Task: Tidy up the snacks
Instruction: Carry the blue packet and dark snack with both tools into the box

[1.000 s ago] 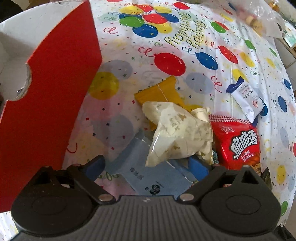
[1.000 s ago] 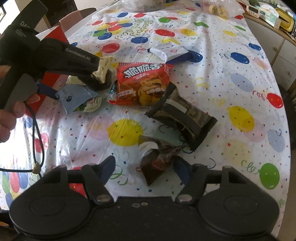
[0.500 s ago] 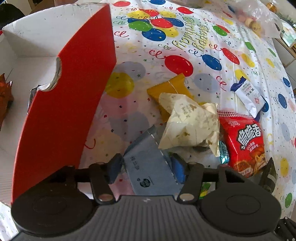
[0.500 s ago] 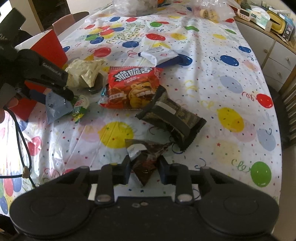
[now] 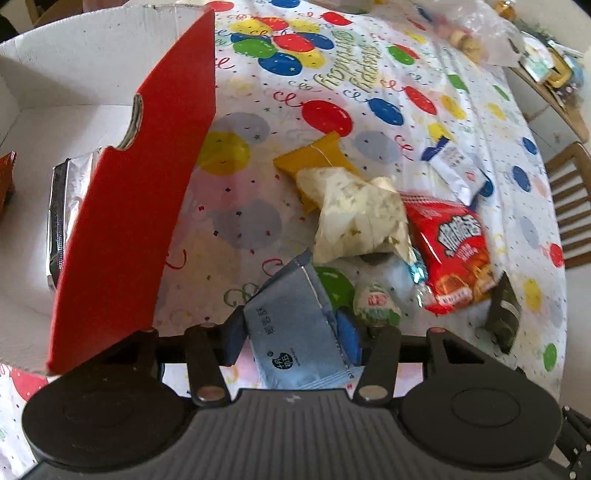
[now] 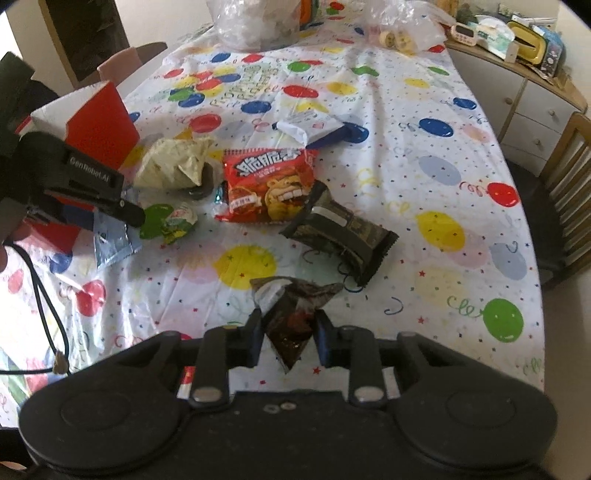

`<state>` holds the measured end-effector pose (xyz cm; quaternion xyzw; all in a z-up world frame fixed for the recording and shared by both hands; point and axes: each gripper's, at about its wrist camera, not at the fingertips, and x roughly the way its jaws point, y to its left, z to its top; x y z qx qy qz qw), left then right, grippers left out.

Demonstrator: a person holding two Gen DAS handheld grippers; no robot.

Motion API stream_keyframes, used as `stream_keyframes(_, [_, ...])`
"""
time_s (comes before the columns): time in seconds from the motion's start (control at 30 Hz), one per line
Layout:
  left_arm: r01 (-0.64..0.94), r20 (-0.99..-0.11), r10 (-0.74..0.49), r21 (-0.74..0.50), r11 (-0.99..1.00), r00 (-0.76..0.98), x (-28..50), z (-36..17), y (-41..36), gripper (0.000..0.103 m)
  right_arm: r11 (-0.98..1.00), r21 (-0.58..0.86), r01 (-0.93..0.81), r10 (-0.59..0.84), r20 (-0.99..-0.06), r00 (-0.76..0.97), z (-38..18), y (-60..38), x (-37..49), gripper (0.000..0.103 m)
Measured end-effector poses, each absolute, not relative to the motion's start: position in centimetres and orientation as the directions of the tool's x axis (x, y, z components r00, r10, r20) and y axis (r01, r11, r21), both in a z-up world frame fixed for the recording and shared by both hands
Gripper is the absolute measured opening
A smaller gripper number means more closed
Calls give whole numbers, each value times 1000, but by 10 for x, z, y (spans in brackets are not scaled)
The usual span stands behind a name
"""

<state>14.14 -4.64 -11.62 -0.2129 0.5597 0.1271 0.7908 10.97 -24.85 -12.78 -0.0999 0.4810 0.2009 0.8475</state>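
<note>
My left gripper [image 5: 291, 338] is shut on a light blue snack packet [image 5: 295, 325], lifted a little off the tablecloth beside the red-and-white cardboard box [image 5: 122, 221]; from the right wrist view the same packet [image 6: 112, 240] hangs under the left gripper's black body [image 6: 74, 177]. My right gripper [image 6: 286, 332] is shut on a dark brown crinkled packet [image 6: 291, 314] near the table's front edge. On the cloth lie a cream packet [image 5: 358, 218], a yellow packet [image 5: 314, 155], a red snack bag [image 5: 454, 247], a small green-and-white round snack [image 5: 376, 302], a white-and-blue sachet [image 5: 458, 170] and a dark olive packet [image 6: 340, 232].
Inside the box lie a silver packet [image 5: 59, 221] and an orange one [image 5: 5, 177] at its left edge. Clear plastic bags [image 6: 258, 22] stand at the table's far end. A sideboard [image 6: 517, 85] and a wooden chair [image 6: 569, 173] are to the right. A black cable [image 6: 40, 295] dangles at left.
Both grippers went from open to shut, the left on the blue packet, the right on the dark brown one. Both rose slightly; the left moved toward the box, showing more of its inside.
</note>
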Motion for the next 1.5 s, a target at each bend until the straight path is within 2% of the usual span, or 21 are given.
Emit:
stream_keyframes(0.67, [-255, -872, -143, -288, 923, 468, 96, -31, -8, 51, 900, 57, -431, 314, -771, 553, -58, -172, 69, 26])
stream_keyframes(1.13, [-229, -861, -90, -231, 946, 501, 73, 2, 59, 51, 863, 57, -502, 374, -741, 558, -40, -80, 63, 26])
stream_keyframes(1.5, [-297, -867, -23, -196, 935, 498, 60, 4, 131, 51, 816, 30, -577, 402, -746, 530, -46, -1, 71, 26])
